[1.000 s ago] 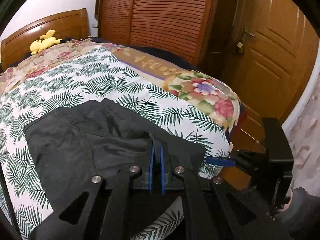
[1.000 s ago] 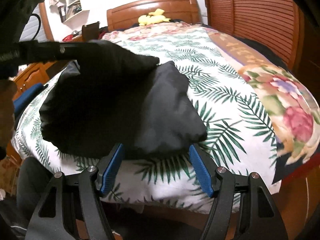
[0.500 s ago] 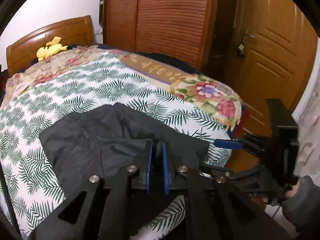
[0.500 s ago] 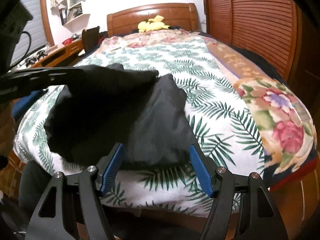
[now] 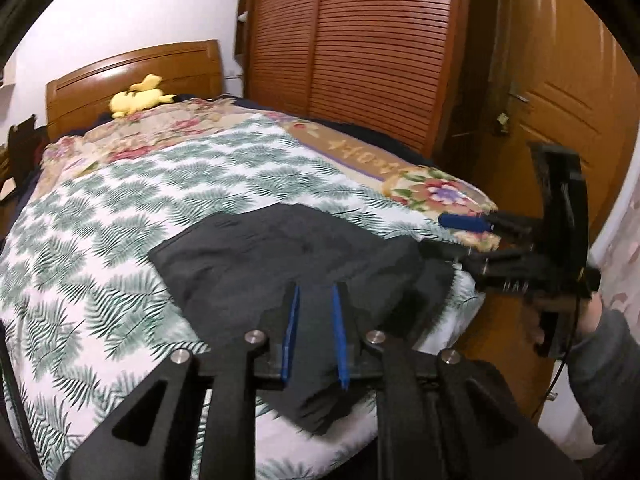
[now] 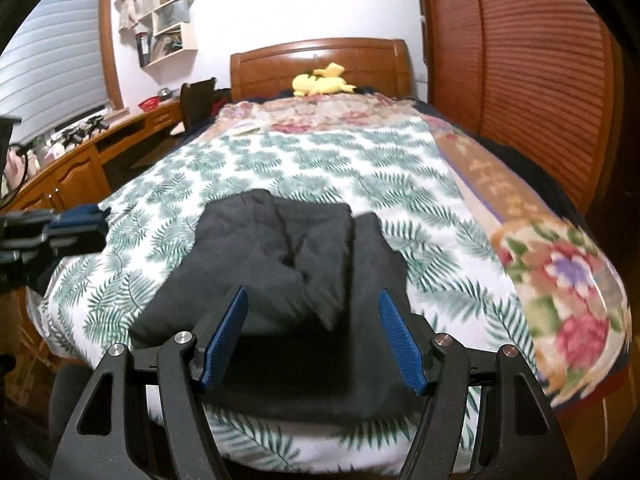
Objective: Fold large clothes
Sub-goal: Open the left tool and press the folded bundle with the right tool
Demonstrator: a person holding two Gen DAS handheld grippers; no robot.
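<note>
A dark garment, folded into a thick, roughly rectangular bundle, lies on the bed near its foot edge, on the leaf-print cover. In the right wrist view its long axis seems to run from the foot edge up toward the headboard, with a folded layer lying across the far end and a crease running down the middle (blur makes the layers hard to separate). One corner of the cloth droops over the foot edge in the left wrist view. The left hand-held gripper has just been opening: its blue pads now stand a narrow gap apart, with dark cloth seen between and beneath them, though the pads do not appear to press on it. The right hand-held gripper has its jaws spread wide, above the near end of the garment, its pads clear of the fabric on both sides. From the left wrist view that right gripper shows at the bed's corner, gripped by a hand in a grey sleeve; from the right wrist view the left gripper shows at the left edge, apart from the garment. A yellow plush toy rests by the headboard, well apart from the garment.
</note>
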